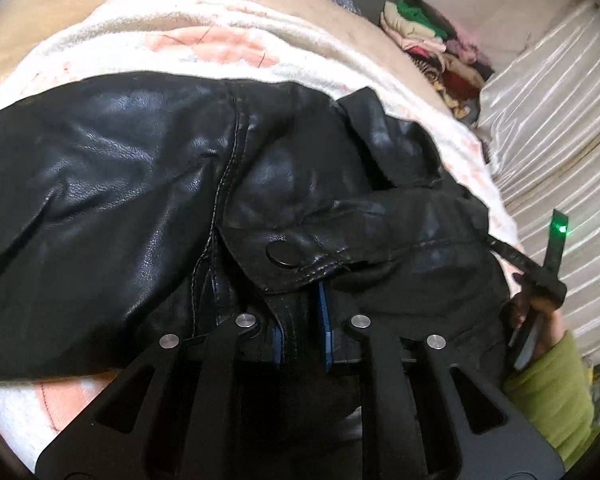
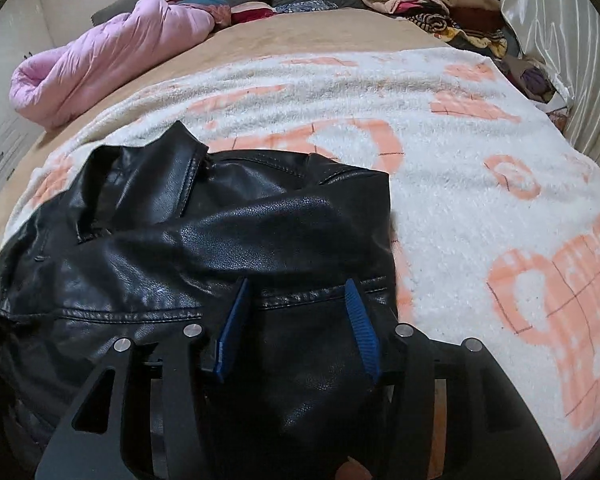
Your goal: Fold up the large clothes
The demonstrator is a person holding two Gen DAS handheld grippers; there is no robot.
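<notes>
**Black jacket bunched on the fleece blanket**

White fleece blanket with peach patterns covers the bed, and the black leather jacket lies crumpled across the lower left of my right view. My left gripper is nearly closed, its blue pads pinching a jacket seam at lower centre. My right gripper stands wide open, fingers straddling the leather without clamping it. A pink puffer coat sits upper left; piled clothes fill the upper right.
</notes>
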